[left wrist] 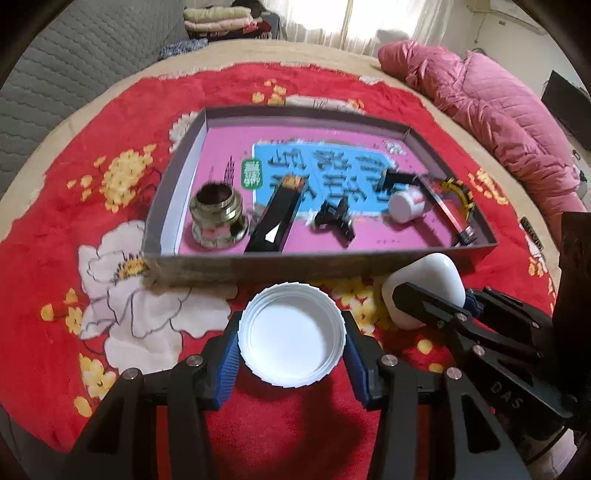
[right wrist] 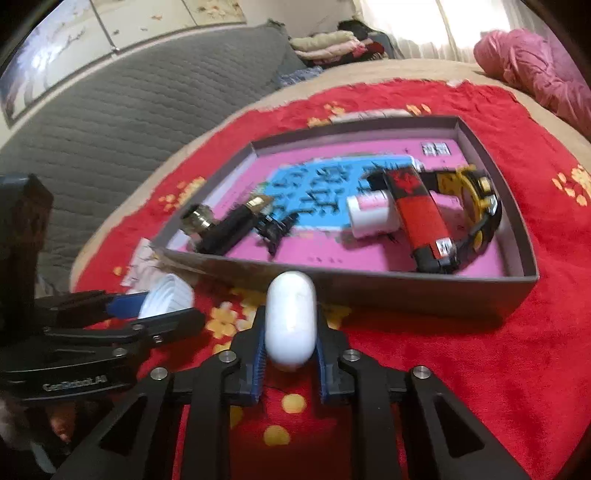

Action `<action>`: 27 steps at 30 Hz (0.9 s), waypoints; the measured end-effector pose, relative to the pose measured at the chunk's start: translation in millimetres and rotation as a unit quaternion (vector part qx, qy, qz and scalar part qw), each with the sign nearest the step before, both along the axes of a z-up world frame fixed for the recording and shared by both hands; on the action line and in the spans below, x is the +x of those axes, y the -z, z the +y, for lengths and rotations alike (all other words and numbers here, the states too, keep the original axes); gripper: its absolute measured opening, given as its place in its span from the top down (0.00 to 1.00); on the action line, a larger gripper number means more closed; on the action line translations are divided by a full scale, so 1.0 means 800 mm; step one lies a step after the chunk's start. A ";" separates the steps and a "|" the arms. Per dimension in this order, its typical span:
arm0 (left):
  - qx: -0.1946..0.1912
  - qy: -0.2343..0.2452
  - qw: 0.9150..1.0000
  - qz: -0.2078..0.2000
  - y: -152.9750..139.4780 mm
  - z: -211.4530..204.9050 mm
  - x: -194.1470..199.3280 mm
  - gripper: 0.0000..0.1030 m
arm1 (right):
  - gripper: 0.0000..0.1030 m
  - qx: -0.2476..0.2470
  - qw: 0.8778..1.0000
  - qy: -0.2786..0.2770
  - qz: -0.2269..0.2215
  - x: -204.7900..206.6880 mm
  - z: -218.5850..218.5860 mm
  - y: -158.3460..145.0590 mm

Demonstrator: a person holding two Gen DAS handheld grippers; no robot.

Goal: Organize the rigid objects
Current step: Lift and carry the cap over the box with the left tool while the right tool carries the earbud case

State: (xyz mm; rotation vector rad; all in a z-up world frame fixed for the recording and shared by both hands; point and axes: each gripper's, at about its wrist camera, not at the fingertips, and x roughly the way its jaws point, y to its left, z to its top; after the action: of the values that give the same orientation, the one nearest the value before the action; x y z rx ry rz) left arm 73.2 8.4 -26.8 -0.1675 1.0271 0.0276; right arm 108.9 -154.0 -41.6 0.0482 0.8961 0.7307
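- Left wrist view: left gripper [left wrist: 291, 345] clamped on a white ribbed jar lid [left wrist: 291, 334], open side up, just short of the box wall.
- Right wrist view: right gripper [right wrist: 290, 341] clamped on a white oval case [right wrist: 291, 321], near the cardboard box [right wrist: 369, 282].
- Box contents: brass fitting [left wrist: 216, 218], black tube [left wrist: 275, 218], white bottle [right wrist: 371, 216], red-and-black lighter [right wrist: 419, 214].
- Underlay: red floral blanket [left wrist: 55, 258].
- Lettering: "DAS" on the right gripper's arm; box print blurred.

Strong daylight is admitted through the curtained window [left wrist: 373, 18], which is overexposed. Motion blur is seen on the box [right wrist: 369, 284] contents, and edges are bent by fisheye distortion.
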 end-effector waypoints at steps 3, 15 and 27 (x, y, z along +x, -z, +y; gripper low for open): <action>0.005 0.004 1.000 -0.017 -0.012 -0.002 0.000 0.52 | 0.79 0.013 1.000 -0.008 -0.024 -0.007 0.000 -0.015; 0.012 0.009 0.999 -0.050 -0.040 -0.008 0.008 0.52 | 0.79 0.046 0.996 0.017 -0.072 -0.003 -0.023 -0.052; 0.013 0.005 0.998 -0.063 -0.052 -0.010 0.035 0.52 | 0.79 0.074 0.993 0.064 -0.072 0.017 -0.059 -0.060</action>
State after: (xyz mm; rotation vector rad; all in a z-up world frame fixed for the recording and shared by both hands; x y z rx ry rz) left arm 101.1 0.7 15.1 -0.1391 0.9012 0.0197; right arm 122.7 -200.9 6.1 0.1800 0.6937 0.6704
